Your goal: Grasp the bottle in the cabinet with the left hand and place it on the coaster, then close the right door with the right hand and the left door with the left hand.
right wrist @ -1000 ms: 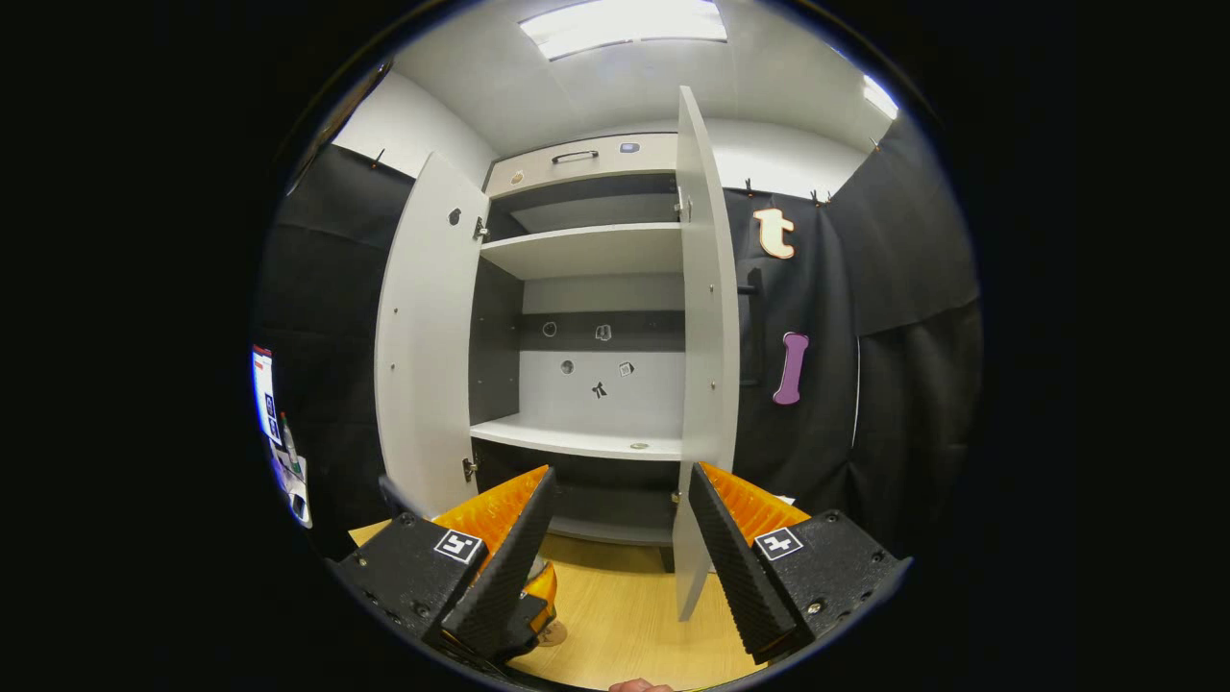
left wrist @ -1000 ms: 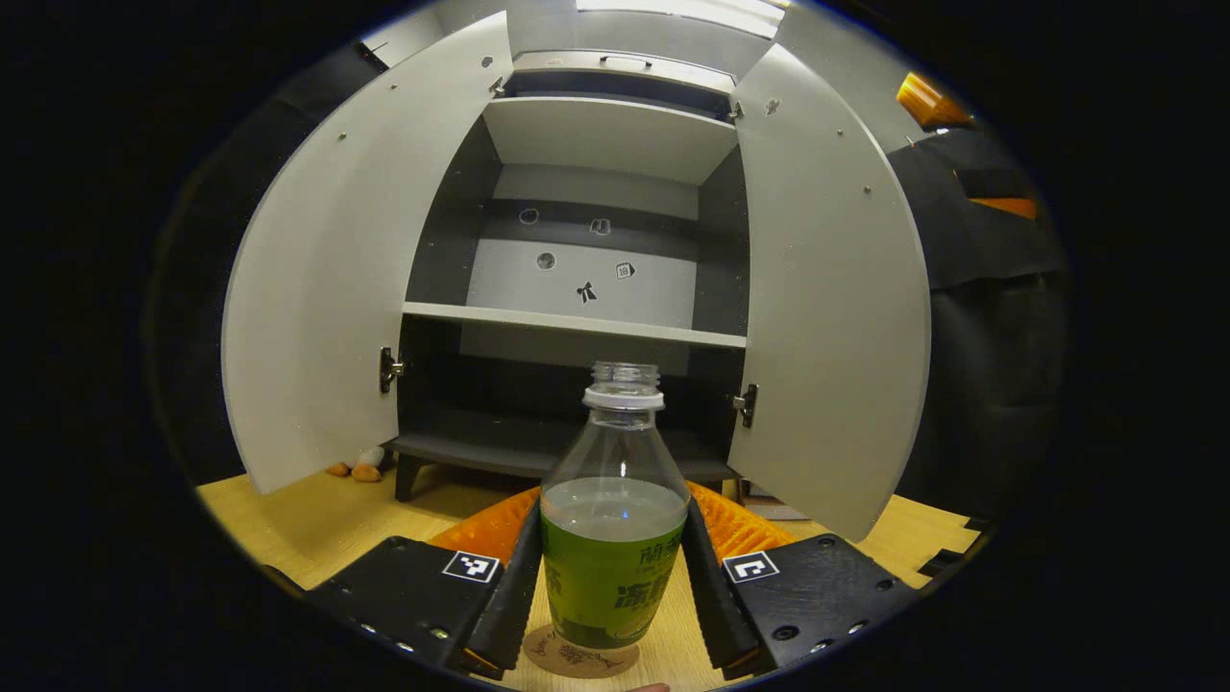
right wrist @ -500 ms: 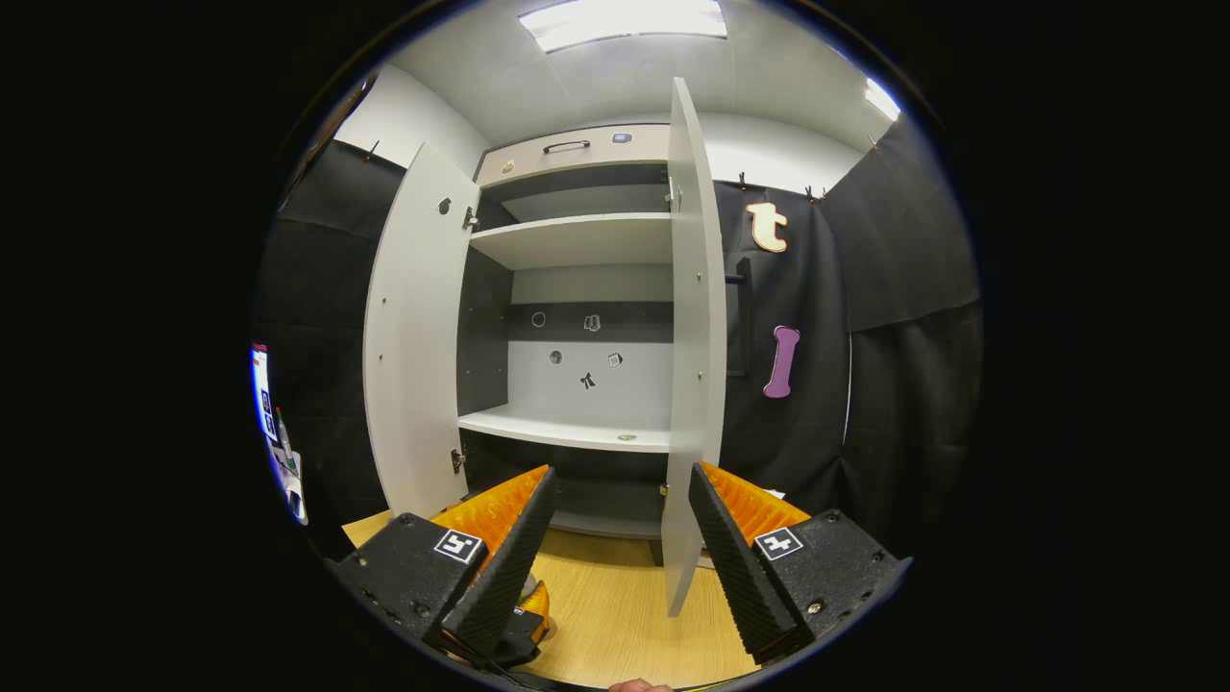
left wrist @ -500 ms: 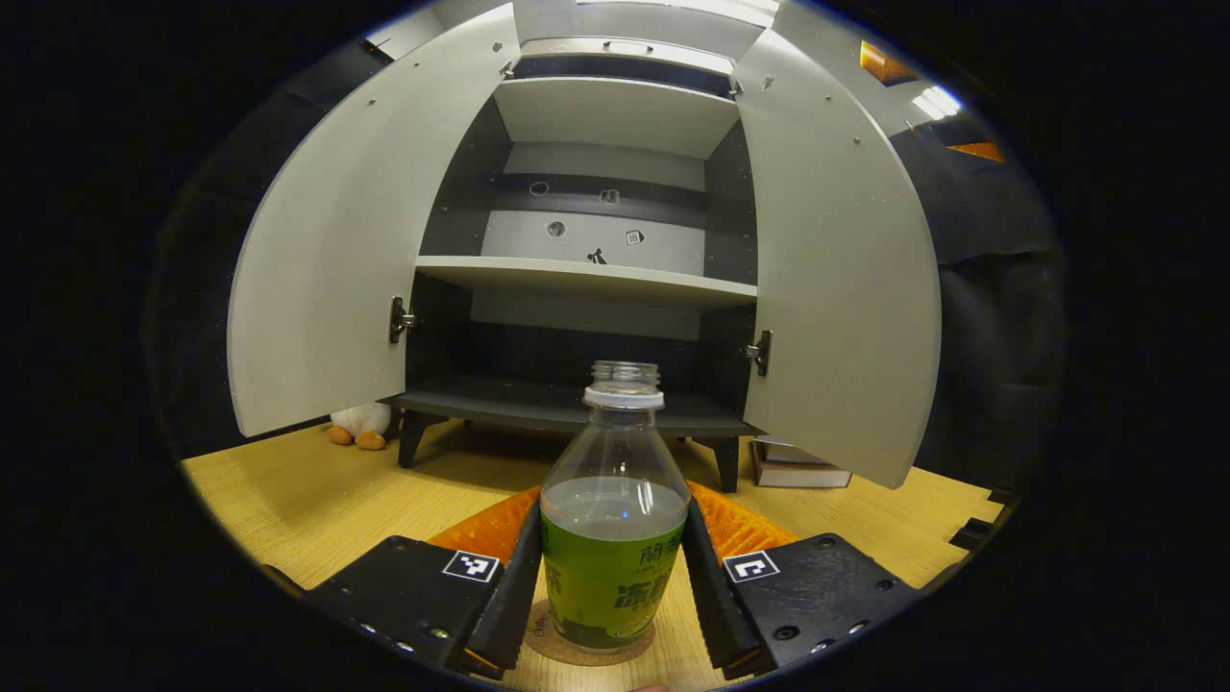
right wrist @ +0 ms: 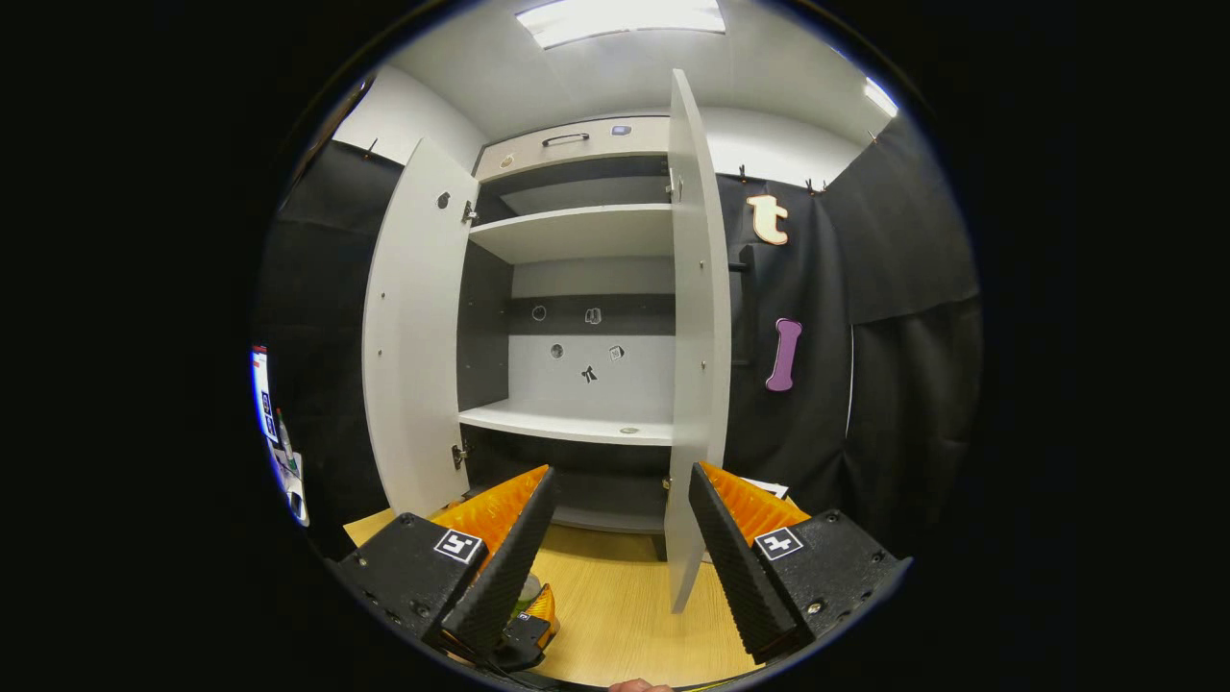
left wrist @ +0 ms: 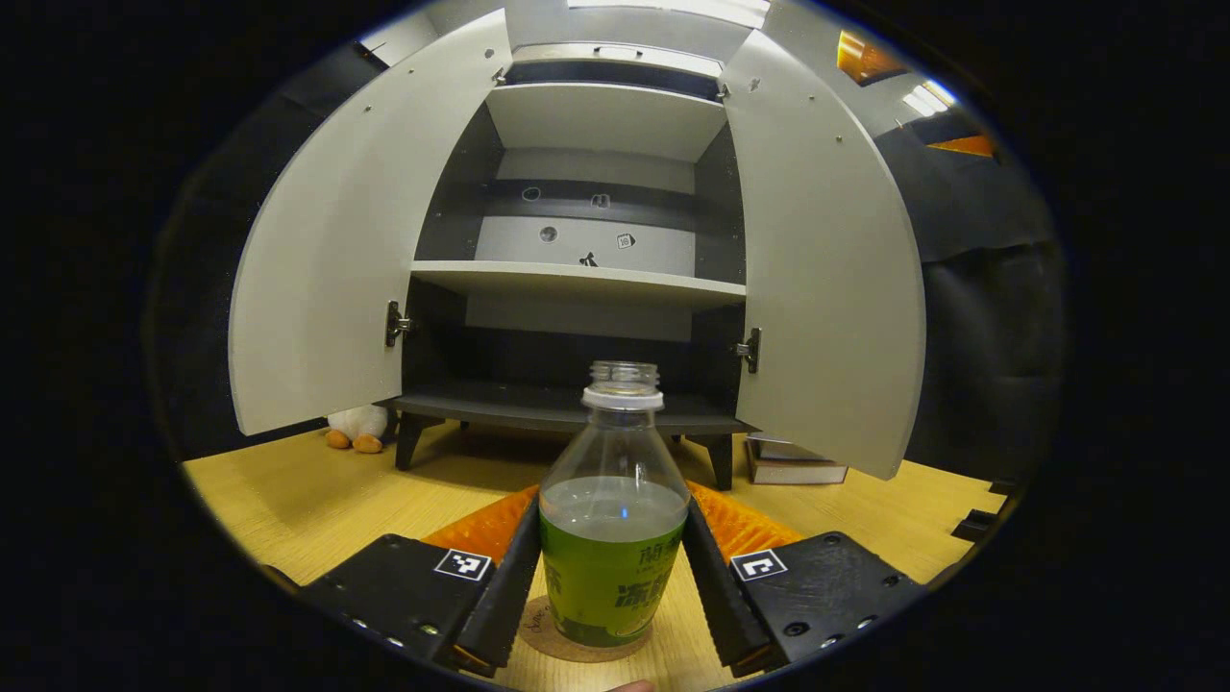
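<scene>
In the left gripper view, your left gripper [left wrist: 612, 586] sits at the bottom centre of the frame, its two fingers pinching the bottle [left wrist: 614, 519] from both sides. The bottle stands upright on the round coaster [left wrist: 577, 642], which lies on the wooden table [left wrist: 317, 509]. Behind it, filling the middle and top of the frame, the cabinet [left wrist: 577, 279] stands with its left door [left wrist: 336, 250] and right door [left wrist: 826, 279] both swung wide. A small plush toy [left wrist: 354, 427] lies at lower left beside a cabinet leg.

In the right gripper view, your right gripper [right wrist: 620, 548] sits at the bottom with its jaws spread and nothing between them, facing the edge of the right door at centre frame.
</scene>
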Motion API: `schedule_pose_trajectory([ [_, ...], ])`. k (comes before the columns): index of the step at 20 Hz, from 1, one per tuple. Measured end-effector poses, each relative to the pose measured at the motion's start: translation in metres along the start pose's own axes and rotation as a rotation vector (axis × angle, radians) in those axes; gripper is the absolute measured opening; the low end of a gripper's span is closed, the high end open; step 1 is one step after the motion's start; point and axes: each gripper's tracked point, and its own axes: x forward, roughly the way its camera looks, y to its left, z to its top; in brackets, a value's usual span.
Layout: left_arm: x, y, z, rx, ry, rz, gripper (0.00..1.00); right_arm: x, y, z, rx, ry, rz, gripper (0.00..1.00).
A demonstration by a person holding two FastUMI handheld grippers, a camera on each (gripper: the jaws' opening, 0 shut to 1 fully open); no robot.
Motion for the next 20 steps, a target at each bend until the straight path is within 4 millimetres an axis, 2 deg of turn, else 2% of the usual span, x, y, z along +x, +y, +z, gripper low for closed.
schedule_pose_trajectory([
  [2,0.000,-0.001,0.002,-0.005,0.009,-0.010,0.77,0.001,0.000,-0.001,0.003,0.002,0.001,0.85],
  [5,-0.001,-0.005,0.007,-0.005,0.007,-0.026,0.93,0.003,0.000,-0.002,0.008,0.003,0.002,0.85],
  [9,-0.007,-0.007,0.029,-0.006,-0.024,-0.043,0.95,0.004,0.000,-0.004,0.004,0.000,0.005,0.85],
  [13,-0.017,-0.009,0.069,-0.042,-0.066,-0.075,0.95,0.005,0.000,-0.009,0.020,-0.002,0.005,0.85],
  [18,-0.035,-0.005,0.135,-0.028,-0.107,-0.093,0.95,0.005,-0.004,-0.015,0.032,-0.028,-0.010,0.85],
  [20,-0.042,-0.007,0.156,-0.039,-0.101,-0.115,0.95,0.005,-0.004,-0.023,0.059,-0.028,-0.015,0.85],
])
